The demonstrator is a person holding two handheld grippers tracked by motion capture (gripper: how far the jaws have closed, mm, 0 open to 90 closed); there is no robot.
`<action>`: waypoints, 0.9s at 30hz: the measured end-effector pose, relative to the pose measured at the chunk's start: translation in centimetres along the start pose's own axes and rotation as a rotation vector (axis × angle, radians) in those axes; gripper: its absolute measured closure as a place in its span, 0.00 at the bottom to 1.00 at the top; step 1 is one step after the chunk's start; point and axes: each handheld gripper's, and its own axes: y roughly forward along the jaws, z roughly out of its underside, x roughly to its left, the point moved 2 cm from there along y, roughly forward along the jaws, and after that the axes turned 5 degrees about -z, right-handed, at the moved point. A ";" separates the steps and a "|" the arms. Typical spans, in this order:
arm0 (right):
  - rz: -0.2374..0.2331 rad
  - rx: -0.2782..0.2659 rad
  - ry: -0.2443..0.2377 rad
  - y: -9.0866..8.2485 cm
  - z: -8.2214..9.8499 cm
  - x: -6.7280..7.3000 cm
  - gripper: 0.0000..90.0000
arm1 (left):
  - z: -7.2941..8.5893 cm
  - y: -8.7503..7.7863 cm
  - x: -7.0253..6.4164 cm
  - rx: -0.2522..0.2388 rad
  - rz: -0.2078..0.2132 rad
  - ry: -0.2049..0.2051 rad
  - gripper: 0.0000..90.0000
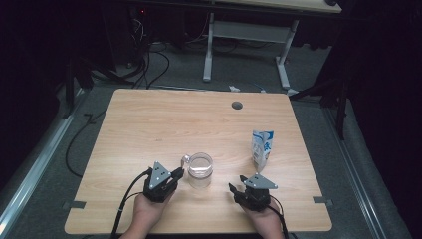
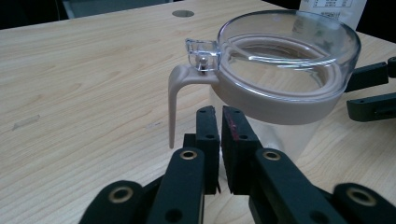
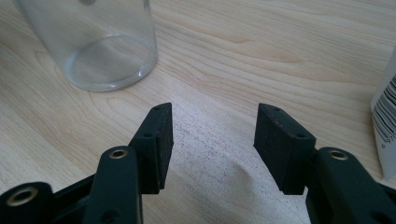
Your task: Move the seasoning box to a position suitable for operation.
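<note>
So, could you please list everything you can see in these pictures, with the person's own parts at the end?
Table: one, light wood, centre of the high view, with a round grey hole near its far edge.
Jar: one, clear, with a beige-rimmed clear lid and a beige lever, near the table's front, between the two grippers.
Carton: one, white and blue, upright, right of the jar.
Second table: one, white legs, on the floor behind.
Cables: several, black, on the grey floor at the back left.
Left gripper: one, black, jaws a narrow slit apart, nothing between them, close beside the jar.
Right gripper: one, black, jaws wide open and empty.
Hands: two, at the bottom edge.
</note>
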 end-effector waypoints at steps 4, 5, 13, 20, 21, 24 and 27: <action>0.009 -0.010 0.002 0.0 0.0 0.0 0.54 | -0.1 0.0 0.4 0.012 -0.038 0.021 0.79; 0.011 -0.012 0.000 0.1 0.0 0.1 0.54 | -0.1 0.0 0.4 0.012 -0.038 0.021 0.75; 0.025 -0.023 -0.051 0.3 -0.4 0.7 0.59 | 0.3 0.1 1.4 0.095 -0.039 0.017 0.56; 0.018 -0.060 -0.040 0.7 -1.9 1.3 0.54 | -0.3 -0.6 1.9 0.061 -0.030 0.036 0.58; 0.011 -0.078 -0.016 0.8 -2.3 1.1 0.54 | -0.7 -0.8 2.0 0.050 -0.015 0.022 0.58; 0.019 -0.069 -0.024 0.9 -3.2 1.0 0.57 | -1.1 -1.0 2.1 0.054 0.004 0.012 0.62; 0.022 -0.090 -0.027 0.9 -4.4 0.9 0.57 | -1.4 -1.2 2.1 0.032 -0.010 0.007 0.64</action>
